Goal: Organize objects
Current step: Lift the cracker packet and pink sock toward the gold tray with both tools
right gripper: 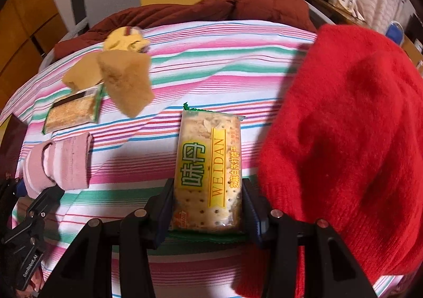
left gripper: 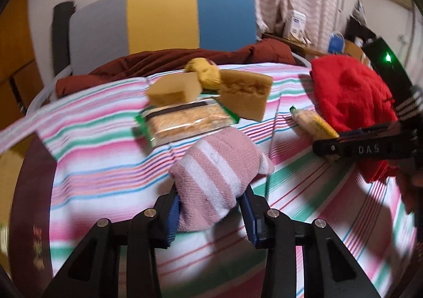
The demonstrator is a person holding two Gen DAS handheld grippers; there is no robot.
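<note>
Striped cloth: two sponges, two cracker packs, one sock.

Red sweater crowds right flank; sponges and cracker pack block far left; striped cloth between lies bare.

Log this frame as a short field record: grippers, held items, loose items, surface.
left hand-held gripper: shut on pink striped sock
right hand-held gripper: shut on cracker packet, label WEIDAN facing up
loose items: second cracker packet, two tan sponges leaning over its far end, yellow sock bundle behind them
red knit garment: piled at the right, beside the held packet
surface: striped cloth in pink, green, white
background: dark red blanket; grey-yellow-blue panel
</note>
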